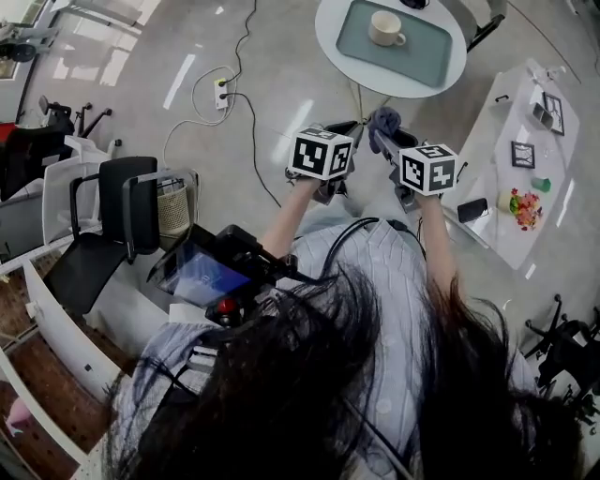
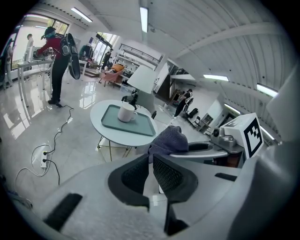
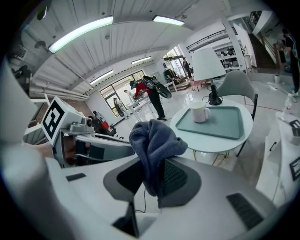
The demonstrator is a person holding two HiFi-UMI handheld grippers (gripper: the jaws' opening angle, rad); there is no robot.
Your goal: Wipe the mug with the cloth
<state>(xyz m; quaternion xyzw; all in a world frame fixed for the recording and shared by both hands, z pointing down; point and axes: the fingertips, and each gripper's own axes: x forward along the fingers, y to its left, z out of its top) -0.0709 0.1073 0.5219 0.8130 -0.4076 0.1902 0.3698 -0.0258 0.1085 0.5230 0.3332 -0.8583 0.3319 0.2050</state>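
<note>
Your right gripper [image 3: 152, 166] clamps the cloth [image 3: 154, 138], your left gripper [image 2: 151, 160] is closed and empty, and the mug [image 1: 385, 28] sits unheld on the tray [image 1: 427, 54] ahead, so wiping it unbraced could topple it.

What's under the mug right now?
The mug stands on a green tray, which lies on the round white table. The patch of tray beneath its base is covered, so nothing there can be checked.

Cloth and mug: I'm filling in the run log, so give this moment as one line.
stage: pre-wipe | right claw: shut on cloth | left claw: shut, empty | mug: on tray, untouched
</note>
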